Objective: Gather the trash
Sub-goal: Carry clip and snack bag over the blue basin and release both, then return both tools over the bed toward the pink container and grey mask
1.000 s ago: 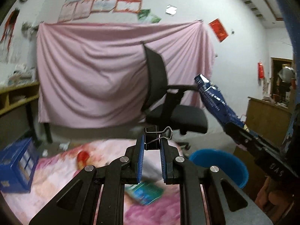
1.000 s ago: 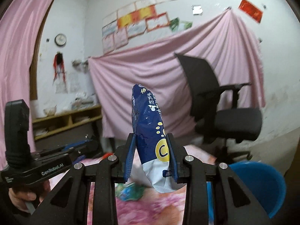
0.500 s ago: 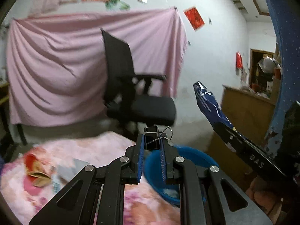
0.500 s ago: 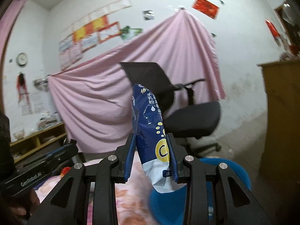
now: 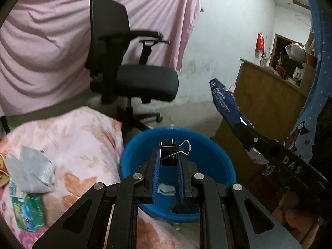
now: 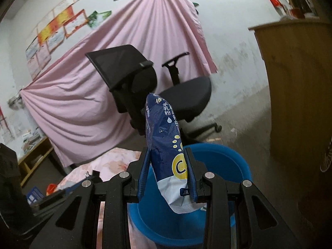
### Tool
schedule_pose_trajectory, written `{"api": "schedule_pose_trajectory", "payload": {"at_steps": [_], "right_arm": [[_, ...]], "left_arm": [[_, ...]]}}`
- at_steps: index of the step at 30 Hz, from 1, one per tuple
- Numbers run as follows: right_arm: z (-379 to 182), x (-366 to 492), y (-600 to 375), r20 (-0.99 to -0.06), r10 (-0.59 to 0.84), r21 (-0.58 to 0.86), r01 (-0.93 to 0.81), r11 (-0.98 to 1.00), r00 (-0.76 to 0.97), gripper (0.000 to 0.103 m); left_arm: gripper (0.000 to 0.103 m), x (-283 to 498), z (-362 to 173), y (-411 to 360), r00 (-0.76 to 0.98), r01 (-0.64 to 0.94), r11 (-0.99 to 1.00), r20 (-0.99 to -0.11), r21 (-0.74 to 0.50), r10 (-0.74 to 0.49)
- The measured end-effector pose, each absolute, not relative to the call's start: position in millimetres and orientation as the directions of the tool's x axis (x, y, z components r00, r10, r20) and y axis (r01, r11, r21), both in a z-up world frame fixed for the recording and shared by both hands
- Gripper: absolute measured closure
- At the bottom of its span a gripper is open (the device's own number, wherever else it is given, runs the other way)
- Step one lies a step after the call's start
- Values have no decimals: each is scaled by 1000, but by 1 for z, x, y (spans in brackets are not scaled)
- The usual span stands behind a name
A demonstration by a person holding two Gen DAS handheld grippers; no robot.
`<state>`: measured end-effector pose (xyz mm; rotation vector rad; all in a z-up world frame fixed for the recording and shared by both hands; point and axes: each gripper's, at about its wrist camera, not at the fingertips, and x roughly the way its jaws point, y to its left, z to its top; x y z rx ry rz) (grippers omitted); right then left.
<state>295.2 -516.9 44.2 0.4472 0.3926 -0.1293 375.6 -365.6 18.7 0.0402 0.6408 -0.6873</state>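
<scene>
1. Both grippers swung from over the floral bed cover [image 5: 68, 137] to above blue bin [image 5: 217, 151].
2. Left gripper [image 5: 168, 161] clamps black binder clip [image 5: 169, 155]; right gripper [image 6: 168, 172] pinches blue packet [image 6: 166, 143], yellow "C".
3. "DAS" lettering readable only in left view.

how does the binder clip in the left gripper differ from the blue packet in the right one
The binder clip is small, black and rigid with wire handles; the blue packet is larger, soft and printed. The clip barely clears the left gripper, while the packet sticks up well past the right gripper and hangs below it. Both are clamped between blue pads, with the blue basin beneath.
</scene>
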Motion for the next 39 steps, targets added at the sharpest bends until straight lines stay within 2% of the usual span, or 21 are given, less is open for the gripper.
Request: {"api": "schedule_pose_trajectory", "payload": {"at_steps": [8,26,28,32,37,39], "right_arm": [[30,307,-526,-490,-3,406,231,884,872,72],[17,317,-531,-547,83,465,219,858,833,70],[16,318,-532,-554,88,465,220,857,828,70],[15,318,-532,-560,89,465,223,857,824,66],[17,317,-532,-550,89,468,218,856,831,60],[20,315,-531,-528,84,469,207,859,845,58]], "left_arm": [[90,380,3,-382,575,563,817,-653,-122,-494],[88,389,-12,-383,560,543,837,-713,-67,-421],[85,390,-12,-381,562,539,840,-718,-60,-411],[71,390,-8,-374,575,523,850,-710,-62,-406],[68,389,1,-362,595,497,863,-689,-89,-414],[58,388,6,-355,611,483,870,-672,-103,-418]]}}
